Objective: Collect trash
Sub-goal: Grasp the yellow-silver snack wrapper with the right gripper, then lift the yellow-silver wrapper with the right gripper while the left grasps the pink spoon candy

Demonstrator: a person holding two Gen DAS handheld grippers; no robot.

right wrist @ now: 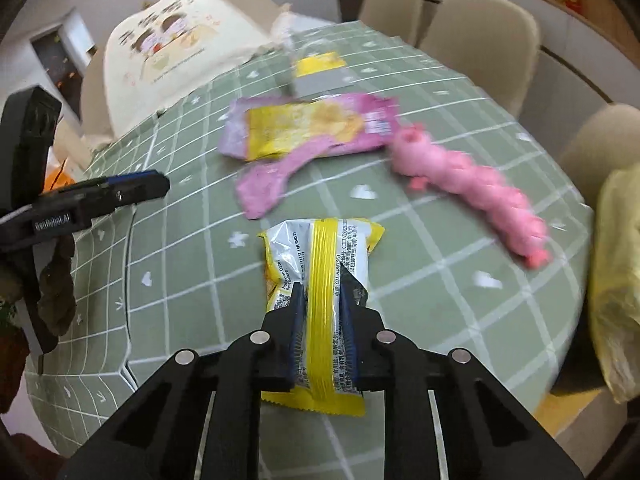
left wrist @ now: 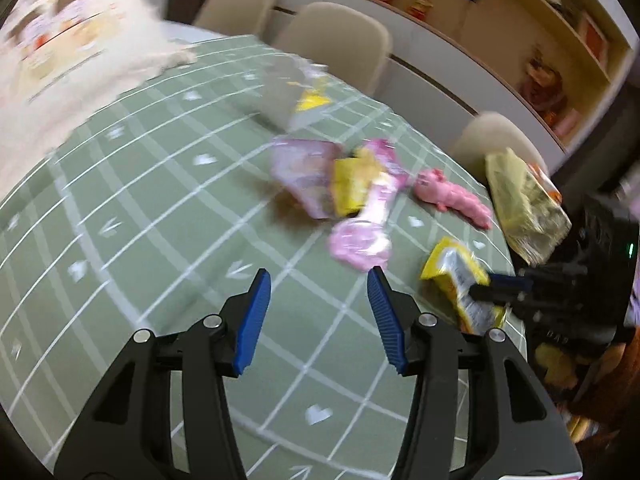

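My right gripper (right wrist: 323,294) is shut on a yellow and silver snack wrapper (right wrist: 320,256) and holds it just over the green checked tablecloth (right wrist: 420,280). The same wrapper shows in the left wrist view (left wrist: 460,280), held by the right gripper (left wrist: 486,290). My left gripper (left wrist: 320,280) is open and empty above the cloth, short of a pink wrapper (left wrist: 360,240). A pink and yellow wrapper pile (left wrist: 332,176) lies beyond it, also in the right wrist view (right wrist: 312,128). A yellow trash bag (left wrist: 524,208) hangs at the table's right edge and shows in the right wrist view (right wrist: 616,280).
A pink toy pig (left wrist: 452,196) lies on the cloth near the bag; it is long and pink in the right wrist view (right wrist: 472,184). A grey and yellow packet (right wrist: 320,74) lies farther back. A white printed tote bag (right wrist: 180,48) stands at the far left. Beige chairs (right wrist: 476,40) line the far side.
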